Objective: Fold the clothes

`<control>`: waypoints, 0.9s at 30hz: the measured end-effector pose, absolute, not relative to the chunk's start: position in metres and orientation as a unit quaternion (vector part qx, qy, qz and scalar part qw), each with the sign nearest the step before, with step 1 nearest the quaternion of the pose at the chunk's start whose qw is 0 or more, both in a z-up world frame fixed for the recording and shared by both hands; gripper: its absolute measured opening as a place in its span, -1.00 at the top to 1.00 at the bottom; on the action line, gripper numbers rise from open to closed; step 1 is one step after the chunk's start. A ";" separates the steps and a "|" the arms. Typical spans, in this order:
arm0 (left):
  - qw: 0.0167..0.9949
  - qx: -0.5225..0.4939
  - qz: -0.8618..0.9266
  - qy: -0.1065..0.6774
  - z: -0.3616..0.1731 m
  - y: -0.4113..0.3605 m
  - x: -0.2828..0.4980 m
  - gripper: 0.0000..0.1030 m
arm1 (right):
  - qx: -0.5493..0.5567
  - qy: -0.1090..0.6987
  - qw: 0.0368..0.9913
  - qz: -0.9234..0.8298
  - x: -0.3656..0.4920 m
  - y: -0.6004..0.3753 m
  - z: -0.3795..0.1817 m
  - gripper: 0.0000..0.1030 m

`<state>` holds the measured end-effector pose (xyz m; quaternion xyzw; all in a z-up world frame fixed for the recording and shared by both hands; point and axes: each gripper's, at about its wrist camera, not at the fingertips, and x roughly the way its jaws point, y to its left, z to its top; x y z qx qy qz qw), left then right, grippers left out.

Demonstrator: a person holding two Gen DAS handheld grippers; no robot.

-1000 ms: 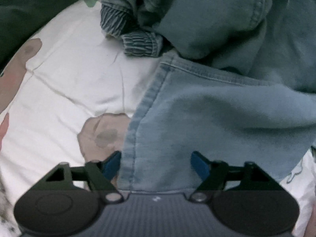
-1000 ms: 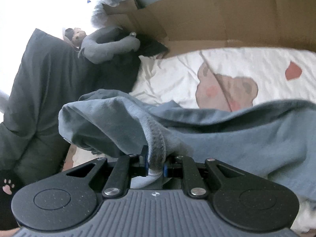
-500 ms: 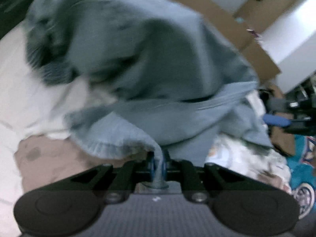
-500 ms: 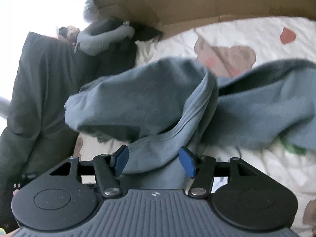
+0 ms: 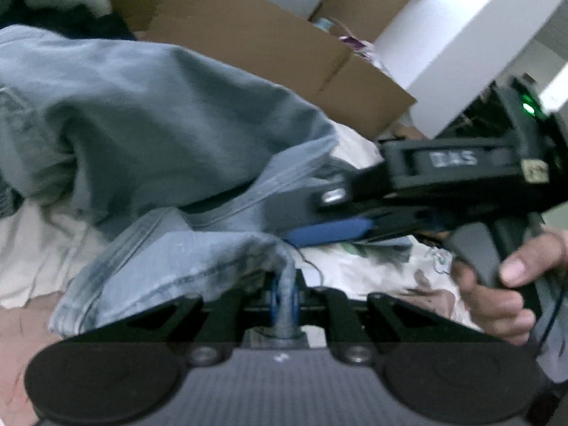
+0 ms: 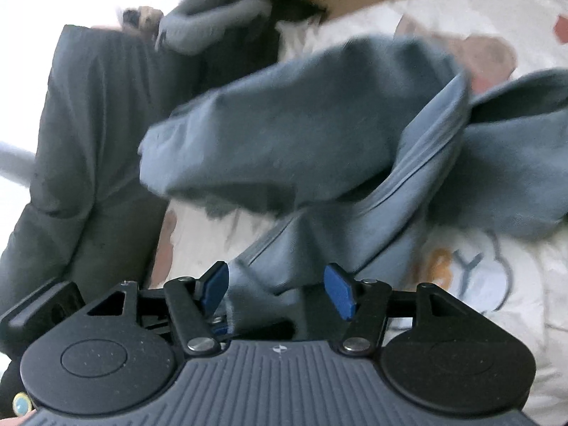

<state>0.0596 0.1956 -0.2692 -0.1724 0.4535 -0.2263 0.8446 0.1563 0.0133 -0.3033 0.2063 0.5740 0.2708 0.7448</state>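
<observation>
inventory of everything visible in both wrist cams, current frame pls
blue-grey garment: 1, crumpled on the bed, a fold pinched at the left gripper
bedsheet: 1, white with cartoon print, under the garment
dark grey bedding: 1, heaped left of the garment in the right wrist view
grey plush toy: 1, blurred, on top of the dark bedding
cardboard: brown flattened sheets, along the far side of the bed
left gripper: 1, black with blue fingers, shut on the garment's hem
right gripper: 1, black with blue fingers, open, garment edge lying between them
hand: 1, on the right gripper's handle
</observation>
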 end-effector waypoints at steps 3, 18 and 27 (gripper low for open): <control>0.841 -0.181 -0.239 0.449 -0.268 0.195 0.058 0.84 | 0.186 0.591 0.727 0.296 0.156 0.029 -0.308 -0.29; 0.834 -0.196 -0.243 0.455 -0.260 0.198 0.050 0.59 | 0.063 0.608 0.723 0.321 0.152 0.026 -0.292 0.36; 0.836 -0.197 -0.207 0.469 -0.247 0.222 0.042 0.11 | 0.018 0.608 0.746 0.272 0.153 -0.031 -0.262 0.42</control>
